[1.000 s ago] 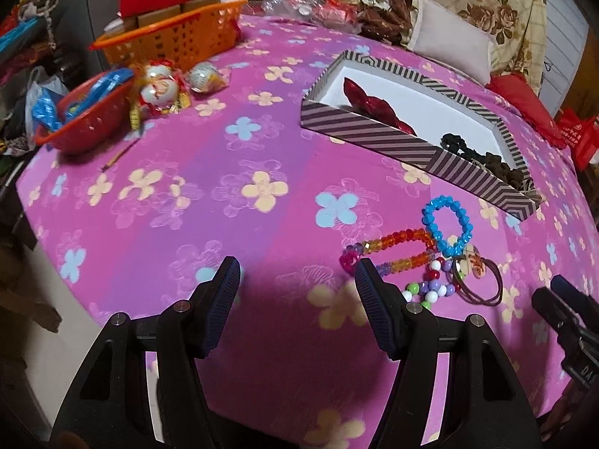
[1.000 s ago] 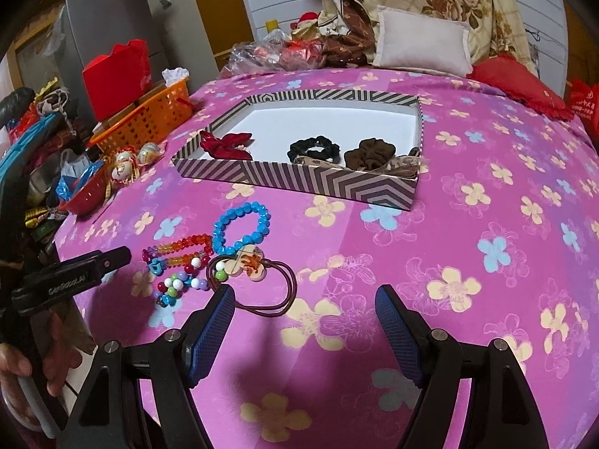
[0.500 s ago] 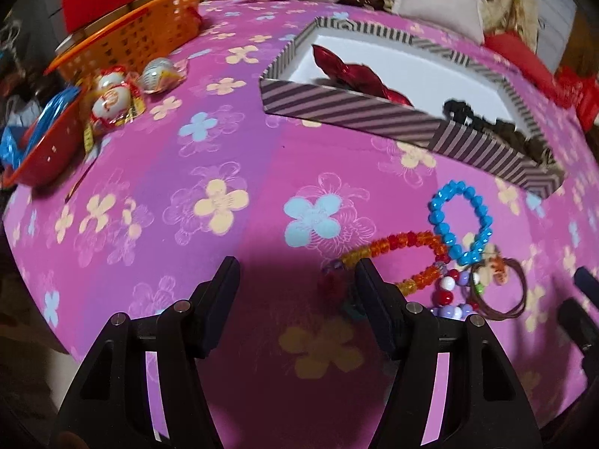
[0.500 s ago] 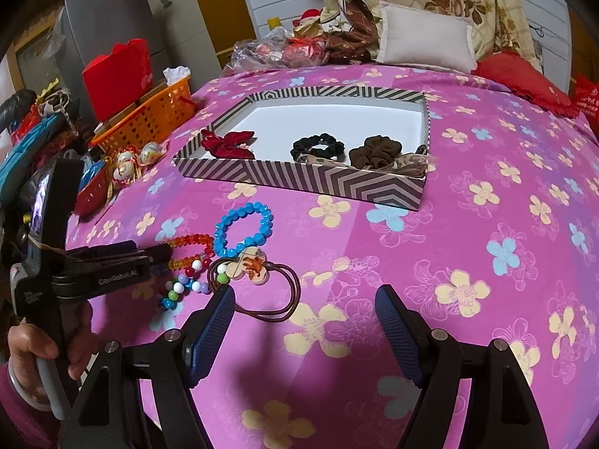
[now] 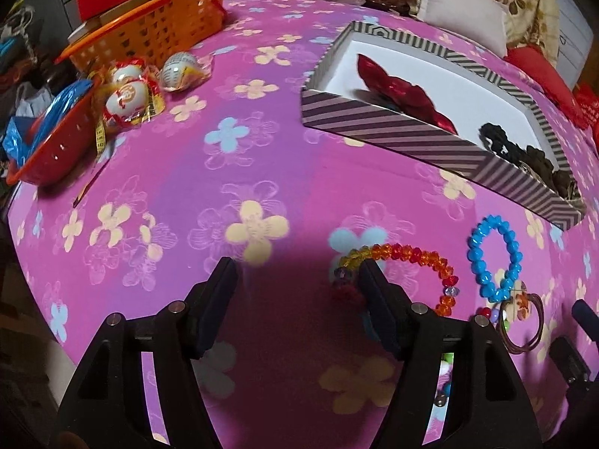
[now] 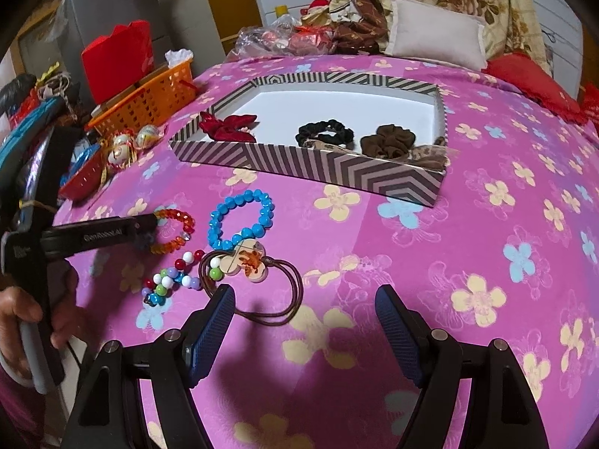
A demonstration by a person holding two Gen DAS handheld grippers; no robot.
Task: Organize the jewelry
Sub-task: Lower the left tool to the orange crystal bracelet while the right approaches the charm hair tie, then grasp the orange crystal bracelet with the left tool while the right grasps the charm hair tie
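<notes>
On the far left of the pink flowered tabletop (image 6: 430,247) sit a red bowl (image 5: 52,149), wrapped round ornaments (image 5: 127,97) and an orange basket (image 5: 149,33), none of them part of the job. Next comes the left tongs (image 5: 297,280), whose jaws have just been opening and now stand wide with only cloth between them; the right finger lies over the near end of the orange bracelet (image 5: 415,258) without gripping it. Rightward lie the multicolour bead string (image 6: 168,280), the blue bracelet (image 6: 241,220), and the brown hair tie (image 6: 258,280) with its flower charm, all close together on the tabletop, in front of the striped box (image 6: 307,161). That box already holds a red bow (image 6: 228,127), a black scrunchie (image 6: 324,134) and a brown scrunchie (image 6: 389,142). The right tongs (image 6: 305,321) hang wide and empty just short of the hair tie's loop. The step in hand looks like the left tongs' pick of the orange bracelet. To do it well, I would shift the tongs rightward so one finger goes inside the ring and one outside, straddling a single run of beads, then lower until the tips meet the cloth before closing. Closing too soon risks the beads rolling out, and pinching the cloth could drag the neighbouring pieces. Lift straight, then carry it to a free patch of the box floor.
</notes>
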